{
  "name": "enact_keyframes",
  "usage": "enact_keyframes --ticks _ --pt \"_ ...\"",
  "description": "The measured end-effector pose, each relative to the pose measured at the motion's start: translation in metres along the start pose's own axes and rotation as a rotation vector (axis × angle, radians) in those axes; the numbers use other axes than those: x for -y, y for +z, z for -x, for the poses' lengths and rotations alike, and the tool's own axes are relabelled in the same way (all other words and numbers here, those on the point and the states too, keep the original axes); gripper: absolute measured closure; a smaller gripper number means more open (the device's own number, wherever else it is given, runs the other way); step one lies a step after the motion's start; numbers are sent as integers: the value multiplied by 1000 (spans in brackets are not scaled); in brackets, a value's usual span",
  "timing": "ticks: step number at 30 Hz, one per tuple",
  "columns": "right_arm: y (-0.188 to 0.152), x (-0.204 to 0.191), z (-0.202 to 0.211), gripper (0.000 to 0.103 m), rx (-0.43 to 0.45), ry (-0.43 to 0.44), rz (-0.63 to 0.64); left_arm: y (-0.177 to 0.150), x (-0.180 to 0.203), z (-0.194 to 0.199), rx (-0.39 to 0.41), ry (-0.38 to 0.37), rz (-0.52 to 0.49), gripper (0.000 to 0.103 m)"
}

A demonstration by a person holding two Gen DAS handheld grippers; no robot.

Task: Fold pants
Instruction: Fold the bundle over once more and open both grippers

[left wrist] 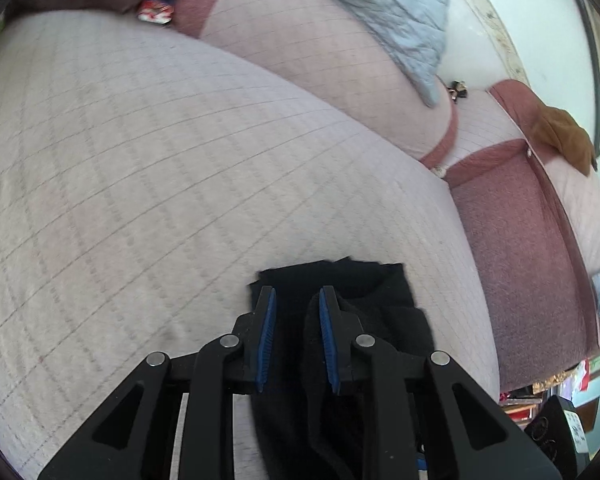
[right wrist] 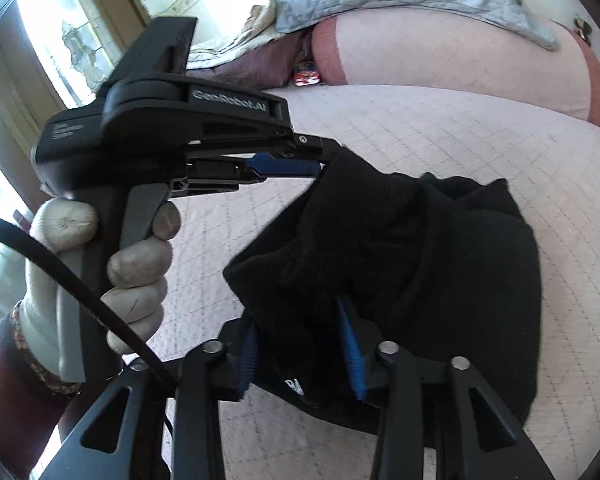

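Observation:
The black pants point(right wrist: 440, 248) hang bunched between both grippers above a quilted pale sofa seat point(left wrist: 160, 160). In the left wrist view, my left gripper point(left wrist: 298, 300) has black fabric point(left wrist: 364, 312) between its blue pads point(left wrist: 268, 332), with the cloth draping down over the right finger. In the right wrist view, my right gripper point(right wrist: 300, 320) is closed on a thick fold of the pants, and its fingertips are buried in the cloth. The left gripper point(right wrist: 320, 158) shows from the side there, held by a gloved hand point(right wrist: 132, 272), pinching the upper edge of the pants.
The sofa has pinkish back cushions point(left wrist: 320, 48) with dark red trim and a red armrest point(left wrist: 520, 248). A grey quilted blanket point(left wrist: 380, 8) lies over the backrest. A brown cloth point(left wrist: 564, 136) sits on the armrest top. A window point(right wrist: 68, 40) is on the left in the right wrist view.

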State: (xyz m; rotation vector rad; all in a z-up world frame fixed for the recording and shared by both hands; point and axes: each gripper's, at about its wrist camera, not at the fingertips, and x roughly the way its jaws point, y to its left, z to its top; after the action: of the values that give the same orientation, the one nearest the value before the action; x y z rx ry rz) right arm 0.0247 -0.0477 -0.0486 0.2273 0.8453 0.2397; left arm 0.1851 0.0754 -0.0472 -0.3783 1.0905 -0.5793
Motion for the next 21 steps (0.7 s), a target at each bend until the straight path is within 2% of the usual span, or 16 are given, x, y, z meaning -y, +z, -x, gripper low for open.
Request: enact_keyframes --ticks 4,6,9,12,16,18,20,21 --pt "-8 -12 -8 54 -27 -4 45 -11 -14 7 3 25 25 83" --pt "-16 -20 -9 43 -33 -3 85 -15 -20 13 16 53 55 75" --pt "-21 -29 -4 36 -27 -29 158 -16 -30 28 59 62 104 72" --pt "-30 -31 22 36 17 -22 183 -19 -32 50 108 58 149 72" --pt "-43 -13 69 36 73 13 136 -26 12 69 157 47 36 70" --pt "-45 8 86 36 84 7 76 -30 33 62 146 23 -9 61" --pt "-42 30 97 36 102 -30 20 -33 54 44 111 -7 -51 57" --pt "-39 45 100 36 111 -59 -20 -33 60 34 95 1 -63 56"
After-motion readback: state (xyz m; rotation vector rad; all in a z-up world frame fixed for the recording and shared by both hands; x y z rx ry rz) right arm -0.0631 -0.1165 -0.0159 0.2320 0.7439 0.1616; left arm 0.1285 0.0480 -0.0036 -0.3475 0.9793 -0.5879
